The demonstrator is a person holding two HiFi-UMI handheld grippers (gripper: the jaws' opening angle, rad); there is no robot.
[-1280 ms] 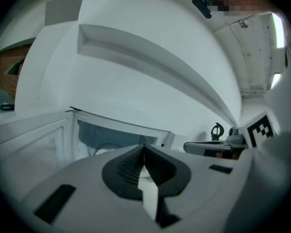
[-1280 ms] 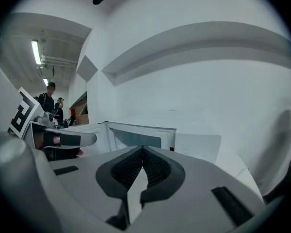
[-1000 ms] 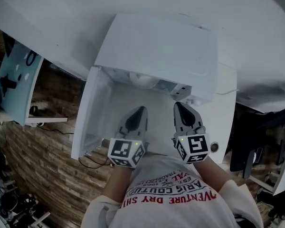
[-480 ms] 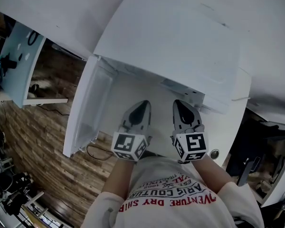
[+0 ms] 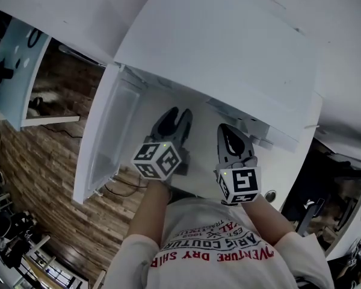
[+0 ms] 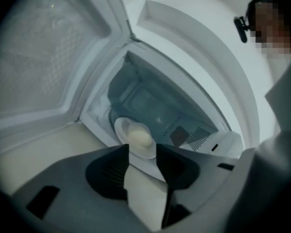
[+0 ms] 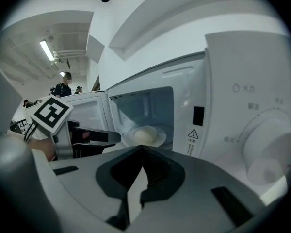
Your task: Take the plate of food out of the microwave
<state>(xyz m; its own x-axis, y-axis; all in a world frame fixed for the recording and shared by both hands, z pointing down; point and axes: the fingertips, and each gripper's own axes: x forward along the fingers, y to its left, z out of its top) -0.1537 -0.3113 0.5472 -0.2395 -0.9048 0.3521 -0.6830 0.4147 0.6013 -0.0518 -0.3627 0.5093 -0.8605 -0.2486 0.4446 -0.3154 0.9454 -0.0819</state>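
Inside, the plate (image 6: 118, 130) carrying pale rounded food (image 6: 139, 137) is sitting in the open microwave (image 7: 233, 130), beyond the left gripper (image 6: 141, 152). That gripper's fingers are opening with nothing between them. The right gripper (image 7: 141, 149) is keeping its fingers closed on nothing, short of the plate.

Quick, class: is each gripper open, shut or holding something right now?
Left gripper: jaws opening, nothing between them; the plate sits beyond, inside the microwave.
Right gripper: shut, empty.
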